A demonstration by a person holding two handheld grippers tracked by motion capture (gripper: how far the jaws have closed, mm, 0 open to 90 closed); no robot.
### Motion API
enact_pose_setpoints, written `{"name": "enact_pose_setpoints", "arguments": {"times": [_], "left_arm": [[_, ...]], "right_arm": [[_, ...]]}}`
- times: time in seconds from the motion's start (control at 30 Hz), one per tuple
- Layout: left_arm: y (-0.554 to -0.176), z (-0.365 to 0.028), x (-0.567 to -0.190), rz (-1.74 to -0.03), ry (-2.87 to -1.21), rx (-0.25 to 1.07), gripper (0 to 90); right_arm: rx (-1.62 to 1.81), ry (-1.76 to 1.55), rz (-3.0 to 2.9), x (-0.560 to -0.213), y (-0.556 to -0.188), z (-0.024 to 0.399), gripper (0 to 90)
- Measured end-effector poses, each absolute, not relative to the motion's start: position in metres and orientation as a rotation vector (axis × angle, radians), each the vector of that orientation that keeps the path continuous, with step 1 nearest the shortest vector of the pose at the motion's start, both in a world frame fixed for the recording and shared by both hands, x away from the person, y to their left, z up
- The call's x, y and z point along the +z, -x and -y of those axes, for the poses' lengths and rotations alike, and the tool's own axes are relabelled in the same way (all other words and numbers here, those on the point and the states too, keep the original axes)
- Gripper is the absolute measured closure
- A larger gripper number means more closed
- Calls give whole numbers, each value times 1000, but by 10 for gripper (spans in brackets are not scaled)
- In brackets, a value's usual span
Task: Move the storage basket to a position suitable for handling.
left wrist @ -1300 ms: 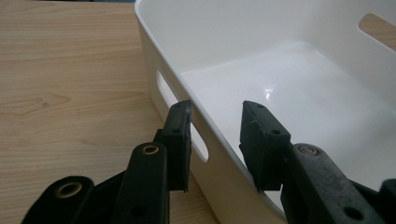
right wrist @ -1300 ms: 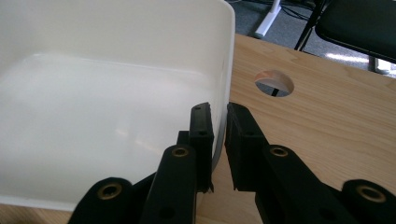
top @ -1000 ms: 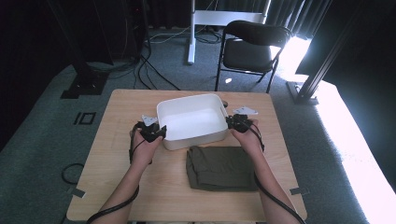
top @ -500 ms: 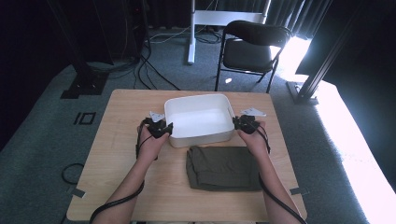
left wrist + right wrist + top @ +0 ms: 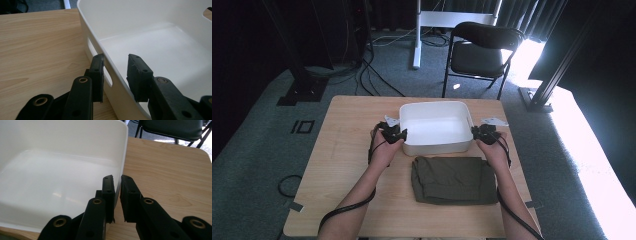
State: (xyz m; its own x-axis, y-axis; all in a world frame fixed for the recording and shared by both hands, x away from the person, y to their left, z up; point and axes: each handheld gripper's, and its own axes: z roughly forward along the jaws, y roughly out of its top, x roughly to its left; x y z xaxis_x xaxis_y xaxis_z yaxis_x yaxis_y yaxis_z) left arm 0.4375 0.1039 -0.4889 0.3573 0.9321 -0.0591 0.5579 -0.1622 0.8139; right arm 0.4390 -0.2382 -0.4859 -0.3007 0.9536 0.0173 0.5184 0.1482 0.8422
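White rectangular tub [image 5: 435, 127] at frame centre on wooden table [image 5: 337, 165], upright, long axis running left to right. Left gripper [image 5: 398, 134] at tub's left wall, jaws parted wide, straddling rim beside handle slot. Right gripper [image 5: 478, 133] pinching tub's right wall, jaws nearly together. Folded olive cloth [image 5: 454, 180] just below tub.

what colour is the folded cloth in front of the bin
Dark olive green; the folded cloth shows best in the high view.

White bin [image 5: 62, 157] cut off at left, chair [image 5: 175, 127] at top edge.
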Motion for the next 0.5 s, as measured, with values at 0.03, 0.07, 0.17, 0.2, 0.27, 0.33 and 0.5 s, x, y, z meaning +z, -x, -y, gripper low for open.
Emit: {"name": "enact_pose_setpoints", "arguments": {"times": [0.03, 0.07, 0.17, 0.2, 0.27, 0.33, 0.5], "left_arm": [[-438, -104, -489, -1306, -1838, 605, 686], [-440, -100, -489, -1299, -1839, 598, 686], [-442, -94, -489, -1289, -1847, 593, 687], [-443, -91, -489, -1282, -1853, 597, 687], [-444, -86, -489, -1271, -1867, 603, 687], [-446, -82, -488, -1264, -1877, 599, 688], [-449, -72, -489, -1249, -1879, 587, 687]], "right_arm": [[1051, -1401, -1892, -486, -439, 238, 821], [1048, -1403, -1889, -486, -439, 240, 821], [1051, -1420, -1874, -486, -436, 249, 822], [1051, -1426, -1868, -486, -436, 251, 822], [1050, -1433, -1863, -486, -434, 256, 821], [1048, -1438, -1858, -486, -433, 259, 822], [1041, -1455, -1845, -486, -431, 270, 827]]}}
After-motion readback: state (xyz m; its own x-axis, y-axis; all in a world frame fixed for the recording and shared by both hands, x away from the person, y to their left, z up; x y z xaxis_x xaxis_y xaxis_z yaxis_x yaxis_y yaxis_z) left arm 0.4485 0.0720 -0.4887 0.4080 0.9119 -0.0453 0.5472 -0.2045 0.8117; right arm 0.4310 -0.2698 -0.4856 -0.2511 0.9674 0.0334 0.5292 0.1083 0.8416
